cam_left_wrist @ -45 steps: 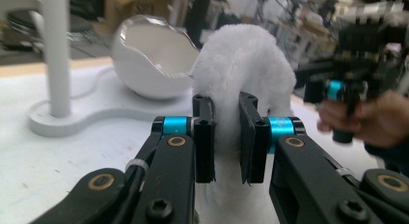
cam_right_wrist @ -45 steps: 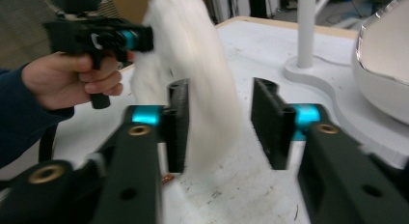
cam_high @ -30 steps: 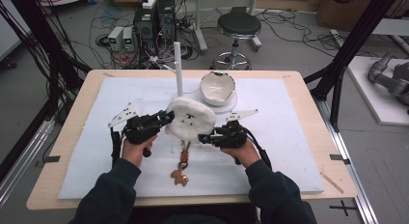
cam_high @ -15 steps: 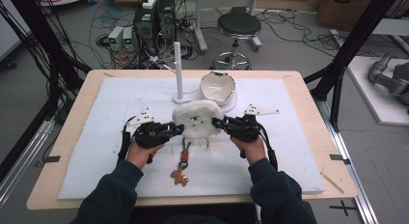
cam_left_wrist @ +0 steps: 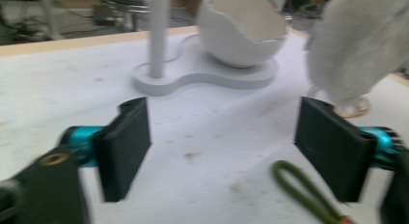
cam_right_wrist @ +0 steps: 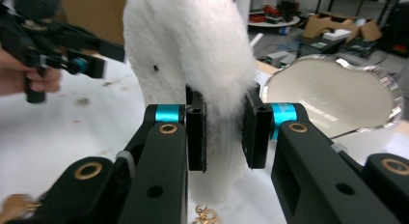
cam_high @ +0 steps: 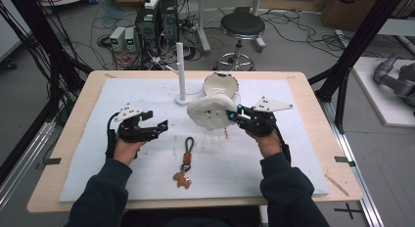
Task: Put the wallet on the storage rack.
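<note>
Our right hand-held gripper (cam_right_wrist: 222, 132) clamps the white pompom (cam_right_wrist: 193, 55) above the counter (cam_high: 73, 197), while our left (cam_left_wrist: 222, 147) has just sprung open, empty.

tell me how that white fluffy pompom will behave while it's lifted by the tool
The white fluffy pompom likely squashes easily: the right tool sinks deep into its fur. It is probably light, held up by one edge. The small gold clasp below may swing.
</note>
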